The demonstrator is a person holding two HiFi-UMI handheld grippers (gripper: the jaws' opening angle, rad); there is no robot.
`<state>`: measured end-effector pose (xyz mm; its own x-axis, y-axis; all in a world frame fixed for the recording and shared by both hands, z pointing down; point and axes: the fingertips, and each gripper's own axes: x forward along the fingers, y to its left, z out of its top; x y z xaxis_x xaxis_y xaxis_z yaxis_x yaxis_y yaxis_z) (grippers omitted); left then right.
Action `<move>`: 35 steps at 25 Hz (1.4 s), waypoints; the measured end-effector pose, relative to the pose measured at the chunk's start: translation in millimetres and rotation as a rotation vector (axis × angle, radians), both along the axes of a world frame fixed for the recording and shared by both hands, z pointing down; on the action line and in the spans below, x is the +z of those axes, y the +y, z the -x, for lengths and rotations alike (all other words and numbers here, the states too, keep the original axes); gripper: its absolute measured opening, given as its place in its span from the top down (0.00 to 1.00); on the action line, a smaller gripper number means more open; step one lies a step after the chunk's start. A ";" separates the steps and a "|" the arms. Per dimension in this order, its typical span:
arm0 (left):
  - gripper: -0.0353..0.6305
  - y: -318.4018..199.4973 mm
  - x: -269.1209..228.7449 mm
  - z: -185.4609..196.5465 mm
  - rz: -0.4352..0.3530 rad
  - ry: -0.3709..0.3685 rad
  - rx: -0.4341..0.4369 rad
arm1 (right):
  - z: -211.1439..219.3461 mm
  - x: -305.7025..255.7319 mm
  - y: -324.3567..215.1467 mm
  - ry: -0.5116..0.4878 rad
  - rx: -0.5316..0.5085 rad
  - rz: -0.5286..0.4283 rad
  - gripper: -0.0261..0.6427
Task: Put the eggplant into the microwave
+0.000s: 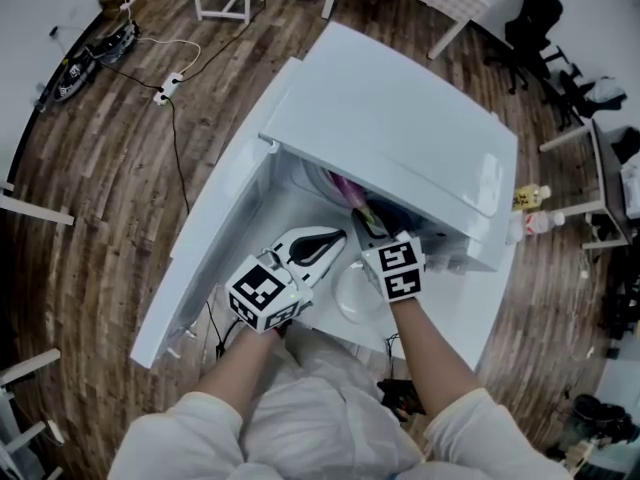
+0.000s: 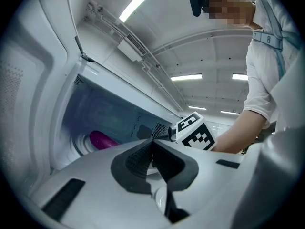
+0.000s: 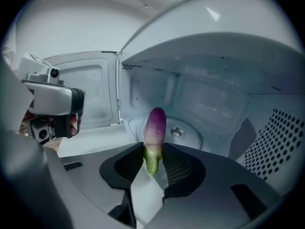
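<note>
The purple eggplant (image 3: 155, 128) has its green stem end pinched between the pads of my right gripper (image 3: 152, 160), and its purple tip points at the open white microwave (image 1: 400, 128). In the head view the eggplant (image 1: 350, 190) sits at the cavity mouth, in front of the right gripper (image 1: 365, 223). The turntable hub (image 3: 177, 131) shows on the cavity floor behind it. The microwave door (image 1: 215, 218) is swung open to the left. My left gripper (image 1: 335, 240) hovers beside the right one with its pads (image 2: 143, 159) together and nothing between them. From the left gripper view the eggplant (image 2: 102, 140) is at the cavity's left.
A clear round dish (image 1: 355, 293) lies on the surface just before the microwave. Two bottles (image 1: 530, 200) stand at its right. A power strip and cables (image 1: 165, 90) trail on the wood floor at the far left; chairs and table legs stand further off.
</note>
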<state>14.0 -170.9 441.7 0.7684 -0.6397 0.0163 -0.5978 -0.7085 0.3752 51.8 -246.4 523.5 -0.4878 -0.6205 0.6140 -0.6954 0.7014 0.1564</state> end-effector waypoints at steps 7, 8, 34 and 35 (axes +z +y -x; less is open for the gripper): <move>0.94 -10.8 10.0 7.4 0.028 -0.009 -0.024 | 6.8 13.8 -8.3 0.005 0.043 0.018 0.75; 0.94 -11.3 10.7 8.1 0.031 -0.008 -0.025 | 6.2 15.2 -10.0 0.002 0.055 0.023 0.75; 0.94 0.5 -3.6 -4.1 0.034 -0.029 0.031 | -5.3 -5.3 15.4 -0.212 0.117 0.061 0.67; 0.94 2.6 -4.1 -5.6 0.035 -0.029 0.037 | -7.0 -7.8 19.8 -0.224 0.116 0.062 0.67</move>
<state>19.6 -168.3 437.6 0.7907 -0.6092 0.0608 -0.5821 -0.7172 0.3833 58.8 -226.6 515.7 -0.5436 -0.6445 0.5376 -0.7841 0.6185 -0.0513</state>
